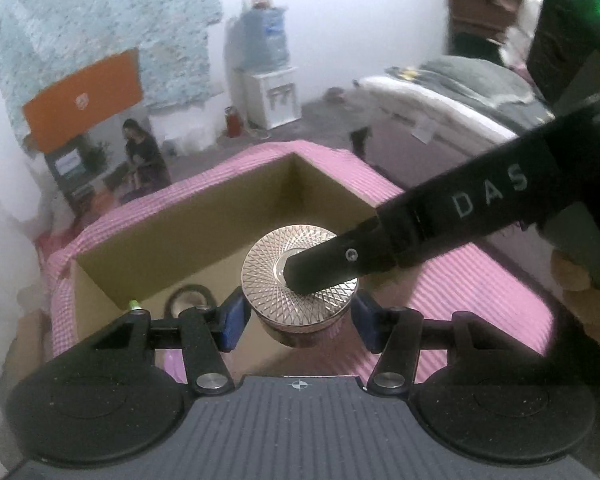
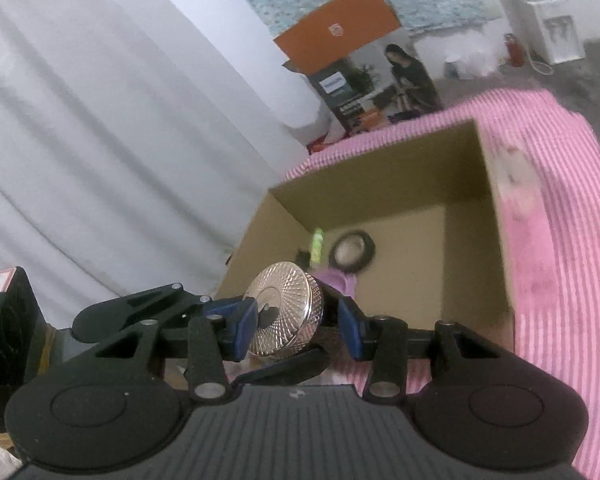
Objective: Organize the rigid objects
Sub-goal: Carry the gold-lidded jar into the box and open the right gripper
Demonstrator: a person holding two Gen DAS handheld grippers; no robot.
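Note:
A round jar with a patterned metallic lid (image 1: 296,276) hangs over the near edge of an open cardboard box (image 1: 204,216). My left gripper (image 1: 298,320) has its blue pads on either side of the jar body, with small gaps showing. My right gripper reaches in from the right; one finger (image 1: 340,260) lies across the lid. In the right wrist view the lid (image 2: 284,312) sits between the right gripper's (image 2: 296,332) blue pads, which close on its top and underside. The box (image 2: 500,264) holds a roll of black tape (image 2: 352,254) and a green-tipped item (image 2: 317,242).
The box stands on a pink striped cloth (image 1: 460,288). The black tape (image 1: 190,298) lies on the box floor. An orange and photo-printed carton (image 1: 100,132) stands behind. A white curtain (image 2: 100,140) hangs left. A water dispenser (image 1: 268,80) and a bed (image 1: 460,92) lie farther back.

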